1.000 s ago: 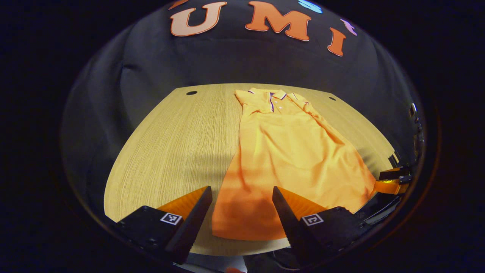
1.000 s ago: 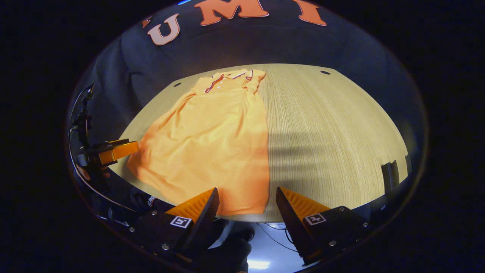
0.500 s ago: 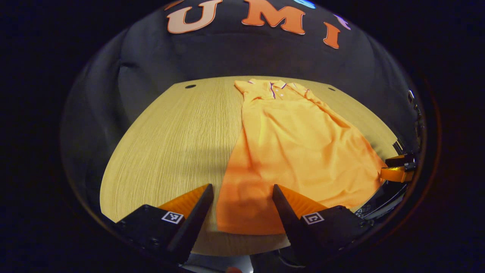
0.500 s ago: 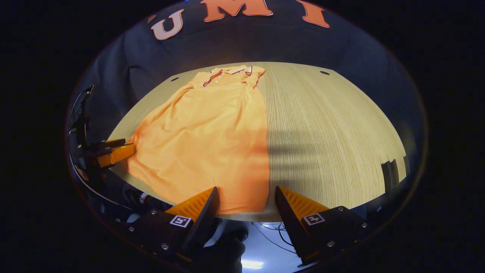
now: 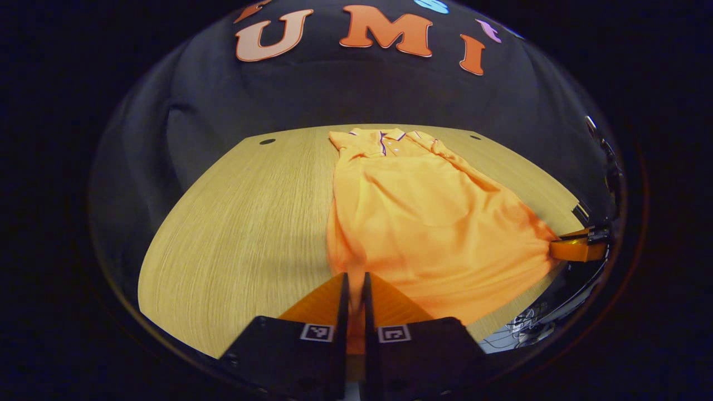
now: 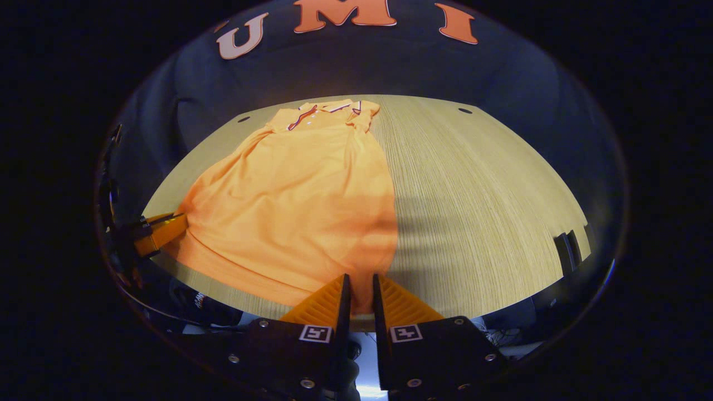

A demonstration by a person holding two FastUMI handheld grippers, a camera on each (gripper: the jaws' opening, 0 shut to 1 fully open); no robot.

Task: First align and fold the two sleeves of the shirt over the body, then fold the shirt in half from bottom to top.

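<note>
Left gripper view: the left gripper [image 5: 354,281] is clamped on the hem of the orange shirt [image 5: 423,217], near the front edge of the wooden worktop [image 5: 245,223]; the collar lies toward the far edge.

Right gripper view: the right gripper [image 6: 361,284] pinches the shirt's [image 6: 301,195] other hem corner at the front edge of the worktop [image 6: 479,189].

The shirt [image 5: 429,217] is soft matt cloth, a fine knit that lies in shallow wrinkles. The bench [image 5: 250,211] is pale wood with a fine straight grain and a dull, smooth finish; the booth wall behind is matt black cloth.
</note>
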